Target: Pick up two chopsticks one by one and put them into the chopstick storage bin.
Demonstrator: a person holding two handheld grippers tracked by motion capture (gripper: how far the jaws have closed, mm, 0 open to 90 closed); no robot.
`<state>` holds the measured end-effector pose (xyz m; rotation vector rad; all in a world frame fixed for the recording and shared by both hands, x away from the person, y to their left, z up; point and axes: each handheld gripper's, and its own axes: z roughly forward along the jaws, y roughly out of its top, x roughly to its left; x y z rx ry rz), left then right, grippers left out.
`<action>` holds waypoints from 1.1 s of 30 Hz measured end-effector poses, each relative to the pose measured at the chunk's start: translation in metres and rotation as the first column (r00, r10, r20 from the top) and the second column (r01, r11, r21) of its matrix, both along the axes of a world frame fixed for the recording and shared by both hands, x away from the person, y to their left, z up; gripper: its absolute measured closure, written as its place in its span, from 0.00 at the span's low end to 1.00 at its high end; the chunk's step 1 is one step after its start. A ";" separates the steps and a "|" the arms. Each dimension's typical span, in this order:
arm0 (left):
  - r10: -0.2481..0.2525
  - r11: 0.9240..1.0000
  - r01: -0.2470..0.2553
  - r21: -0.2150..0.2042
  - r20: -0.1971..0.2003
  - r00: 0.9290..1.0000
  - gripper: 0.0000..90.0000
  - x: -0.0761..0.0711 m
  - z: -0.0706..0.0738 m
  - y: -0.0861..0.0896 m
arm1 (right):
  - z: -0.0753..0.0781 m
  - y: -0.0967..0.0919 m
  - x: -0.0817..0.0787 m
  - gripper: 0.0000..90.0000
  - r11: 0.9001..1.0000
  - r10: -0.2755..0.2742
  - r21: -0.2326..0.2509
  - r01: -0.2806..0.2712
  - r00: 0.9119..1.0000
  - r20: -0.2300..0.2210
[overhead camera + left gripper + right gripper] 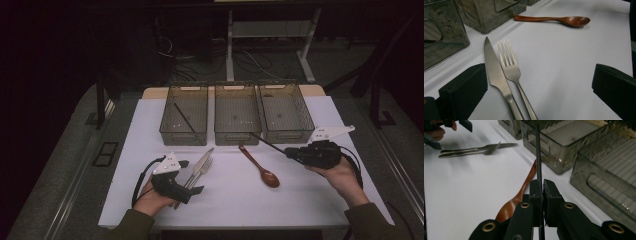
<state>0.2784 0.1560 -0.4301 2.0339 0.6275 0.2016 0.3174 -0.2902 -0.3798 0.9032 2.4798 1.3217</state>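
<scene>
Right tongs (pixel 540 195) sit clamped tight on a thin black ribbed chopstick (pixel 538 157), gripped near one end, the rest of the stick pointing ahead toward the three smoky translucent plastic bins (pixel 237 134) lined up at the back of the white bench (pixel 235 200). From the high view the chopstick's far tip hovers by the front wall of the middle bin, just above the brown wooden spoon (pixel 260 167). A matching black chopstick (pixel 184 118) lies already in the left bin, so the likely goal is dropping this one beside it. To do that well: lift the tip clear over the bin rim first, keep the stick level so it doesn't pivot in the pads, carry it across to the left bin, then lower it inside before letting go. Risk is snagging the tip on a wall.

Left tongs (pixel 186 176) rest wide open on the bench, holding nothing, with a steel knife (pixel 496 75) and steel fork (pixel 510 67) lying side by side between the jaws, untouched.
</scene>
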 end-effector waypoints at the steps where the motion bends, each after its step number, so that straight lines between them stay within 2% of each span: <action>1: 0.000 1.000 0.000 -0.001 0.000 1.000 0.00 0.000 0.000 0.000 | 0.001 0.003 0.002 0.95 1.000 -0.002 0.000 0.002 1.000 0.001; 6: -0.001 1.000 0.001 -0.005 -0.002 1.000 0.00 -0.001 0.000 0.000 | 0.003 0.020 0.014 0.95 1.000 -0.002 0.004 0.002 1.000 -0.002; 12: -0.003 1.000 0.003 -0.008 -0.001 1.000 0.00 0.000 0.000 0.000 | 0.005 0.043 0.028 0.95 1.000 -0.007 -0.030 0.007 1.000 -0.008; 16: -0.004 1.000 0.004 -0.008 0.001 1.000 0.00 0.000 0.000 0.000 | 0.007 0.056 0.037 0.95 0.999 -0.011 -0.031 0.010 1.000 -0.009; 20: -0.006 1.000 0.006 -0.008 0.000 1.000 0.00 -0.001 0.000 0.000 | 0.012 0.069 0.046 0.95 1.000 -0.013 -0.021 0.013 1.000 -0.008; 26: -0.010 1.000 0.010 -0.008 -0.001 1.000 0.00 -0.001 0.001 -0.001 | 0.022 0.094 0.061 0.95 0.999 -0.011 -0.042 0.011 1.000 -0.004; 33: -0.013 1.000 0.013 -0.010 -0.001 1.000 0.00 0.000 0.000 -0.001 | 0.029 0.121 0.081 0.95 0.999 -0.027 -0.044 0.026 1.000 -0.015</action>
